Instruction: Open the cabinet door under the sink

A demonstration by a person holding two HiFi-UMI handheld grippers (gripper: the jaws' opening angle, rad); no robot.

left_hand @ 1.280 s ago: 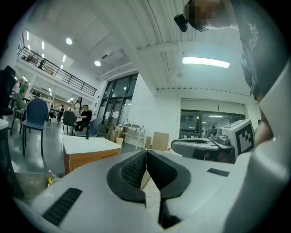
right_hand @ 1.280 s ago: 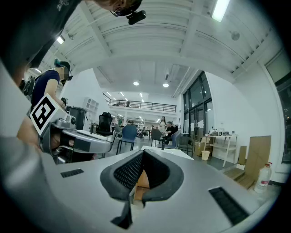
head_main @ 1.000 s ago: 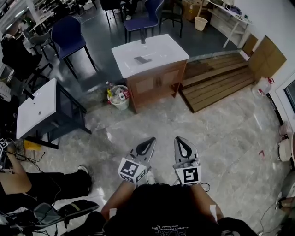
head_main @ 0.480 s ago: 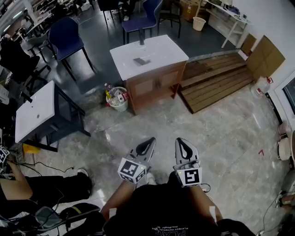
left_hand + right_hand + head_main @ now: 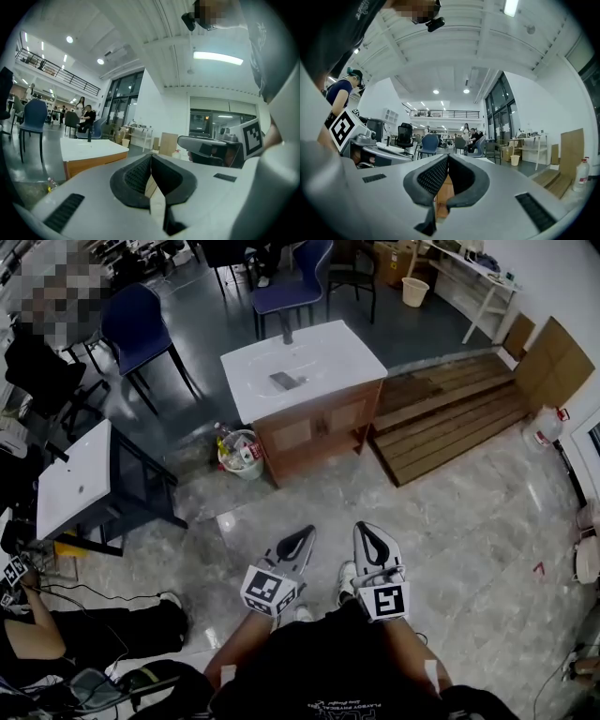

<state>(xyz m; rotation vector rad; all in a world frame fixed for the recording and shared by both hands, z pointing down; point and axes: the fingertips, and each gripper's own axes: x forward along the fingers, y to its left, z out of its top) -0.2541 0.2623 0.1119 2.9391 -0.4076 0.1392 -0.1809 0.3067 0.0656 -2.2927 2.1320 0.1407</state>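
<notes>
The cabinet door [image 5: 292, 434] sits in the wooden front of the sink cabinet [image 5: 317, 448], beside a second door [image 5: 349, 415]. Both lie flush with the front, closed. A white sink [image 5: 314, 354] caps the cabinet, with a dark faucet [image 5: 287, 332] at its far edge and a small dark item [image 5: 286, 381] lying on its surface.

Just left of the cabinet, a white bucket [image 5: 239, 448] stuffed with bottles and rubbish stands on the floor. To the cabinet's right lies a stack of wooden planks [image 5: 450, 409]. Behind the cabinet stand blue chairs [image 5: 292, 277]. Further off to the cabinet's left is a dark stand with a white tabletop [image 5: 75, 479].

Well in front of the cabinet, above the grey marbled floor [image 5: 459, 521], the person holds both tools side by side, pointing toward it and touching nothing. The left tool [image 5: 302, 538] has its jaws pressed together with nothing between them. The right tool [image 5: 368, 532] is likewise pressed together and empty.
</notes>
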